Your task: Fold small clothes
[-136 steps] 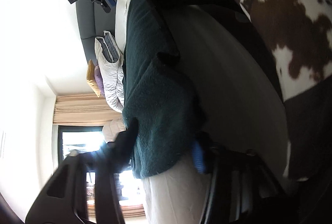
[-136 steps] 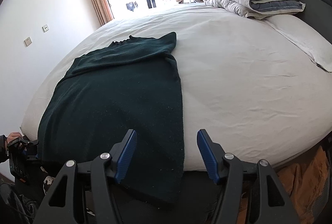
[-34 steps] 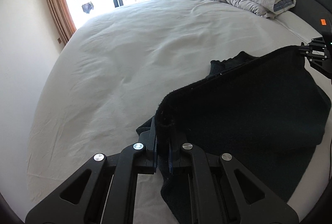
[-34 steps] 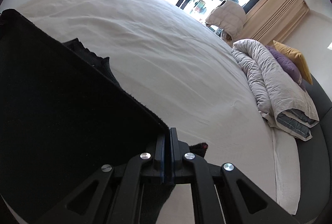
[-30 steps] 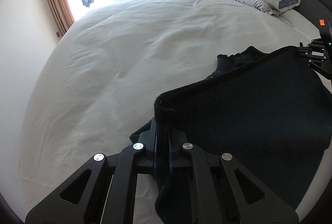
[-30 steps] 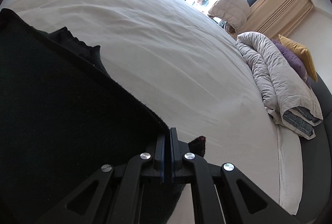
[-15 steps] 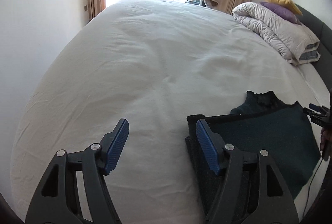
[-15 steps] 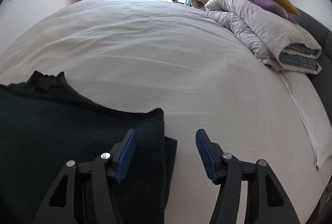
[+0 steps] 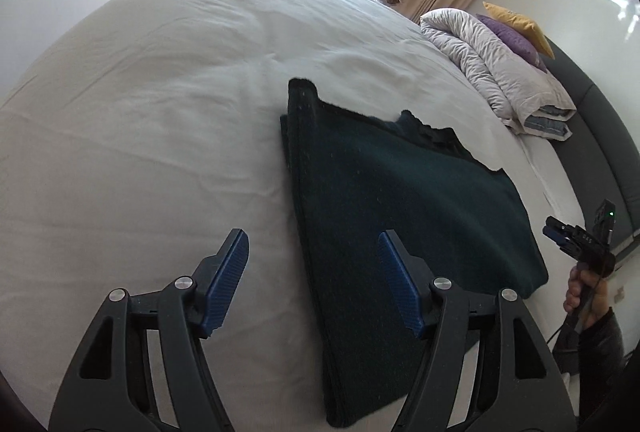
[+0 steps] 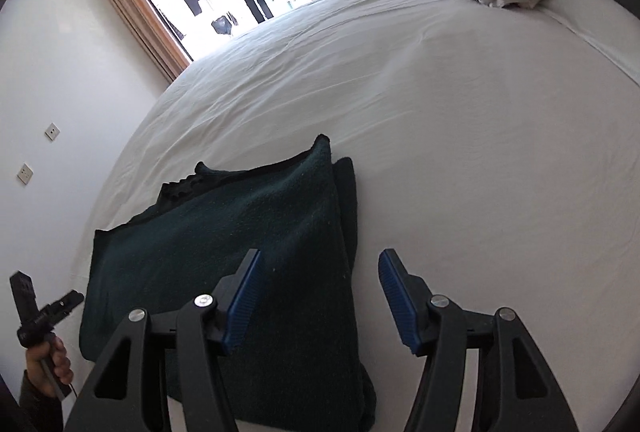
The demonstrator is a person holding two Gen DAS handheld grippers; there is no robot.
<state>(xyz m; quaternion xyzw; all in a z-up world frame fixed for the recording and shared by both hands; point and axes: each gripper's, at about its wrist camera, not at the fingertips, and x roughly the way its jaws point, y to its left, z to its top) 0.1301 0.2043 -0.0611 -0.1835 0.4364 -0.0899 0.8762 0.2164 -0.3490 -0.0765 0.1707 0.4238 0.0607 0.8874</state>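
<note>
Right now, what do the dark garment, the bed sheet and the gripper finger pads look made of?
Dark green garment: thick, fuzzy knit or fleece, matte, with specks of lint; probably wool-like.
Bed sheet: thin, smooth white woven cloth, likely cotton, with fine creases.
Left gripper pads: blue, ribbed, probably rubber or soft plastic, on black hard-plastic arms with metal screws.

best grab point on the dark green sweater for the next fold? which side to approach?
Probably the two far corners of the dark green sweater: the raised left corner, which stands proud of the white sheet, and the far right one beside the collar. Come from the near edge with the open left gripper and open right gripper, and pinch all stacked layers.
</note>
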